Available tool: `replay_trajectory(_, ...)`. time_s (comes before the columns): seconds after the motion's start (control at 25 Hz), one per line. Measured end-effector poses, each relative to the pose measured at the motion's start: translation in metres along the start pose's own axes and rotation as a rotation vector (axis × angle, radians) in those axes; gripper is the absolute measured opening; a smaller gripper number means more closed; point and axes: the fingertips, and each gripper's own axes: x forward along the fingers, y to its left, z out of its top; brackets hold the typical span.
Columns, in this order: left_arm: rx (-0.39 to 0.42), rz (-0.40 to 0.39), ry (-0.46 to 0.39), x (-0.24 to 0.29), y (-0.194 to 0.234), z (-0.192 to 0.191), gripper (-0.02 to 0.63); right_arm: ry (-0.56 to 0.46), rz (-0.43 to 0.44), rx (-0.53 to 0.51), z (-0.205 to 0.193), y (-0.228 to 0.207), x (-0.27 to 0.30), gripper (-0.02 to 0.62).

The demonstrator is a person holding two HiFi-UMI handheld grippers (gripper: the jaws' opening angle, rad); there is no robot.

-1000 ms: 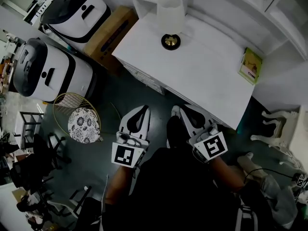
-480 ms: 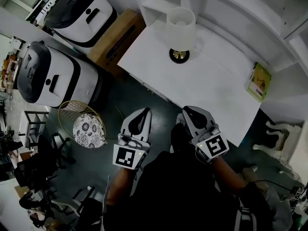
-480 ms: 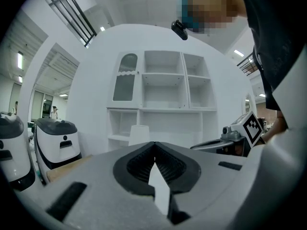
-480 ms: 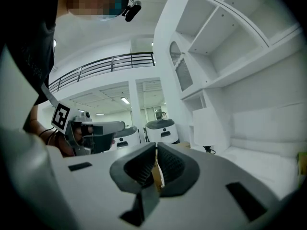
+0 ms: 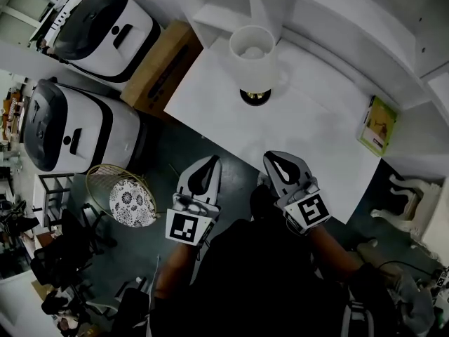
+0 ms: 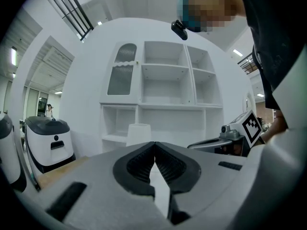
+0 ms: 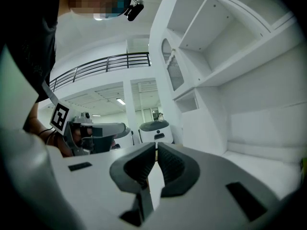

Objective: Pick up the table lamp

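Both closed and empty, the left hand-held gripper (image 5: 210, 160) and right hand-held gripper (image 5: 272, 157) are sitting nearer the bench (image 5: 316, 128) than before. The table lamp (image 5: 251, 60) is standing upright at its far side, long axis vertical.

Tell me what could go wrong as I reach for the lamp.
The left tool and right tool are both shut and empty; arriving like that could knock the lamp over. Its wide shade invites a crushing grab. The shelves stand close behind it.
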Motion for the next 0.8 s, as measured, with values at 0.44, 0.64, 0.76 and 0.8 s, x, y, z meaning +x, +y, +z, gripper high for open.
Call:
replay_trajectory(0.44, -0.009, 0.043, -0.006, 0.038, 0.041, -0.019, 0.017, -0.006, -0.023, -0.028, -0.013, -0.044, 0.043, 0.031)
replay_trajectory(0.64, -0.024, 0.054, 0.015, 0.051, 0.058, -0.039, 0.017, 0.056, -0.047, 0.006, -0.050, -0.067, 0.067, 0.031)
replay_trajectory(0.76, -0.044, 0.049, 0.028, 0.059, 0.067, -0.056, 0.017, 0.090, -0.081, 0.003, -0.074, -0.082, 0.083, 0.032)
replay_trajectory(0.8, -0.051, 0.046, 0.030, 0.062, 0.069, -0.062, 0.018, 0.098, -0.090, 0.000, -0.081, -0.087, 0.089, 0.032)
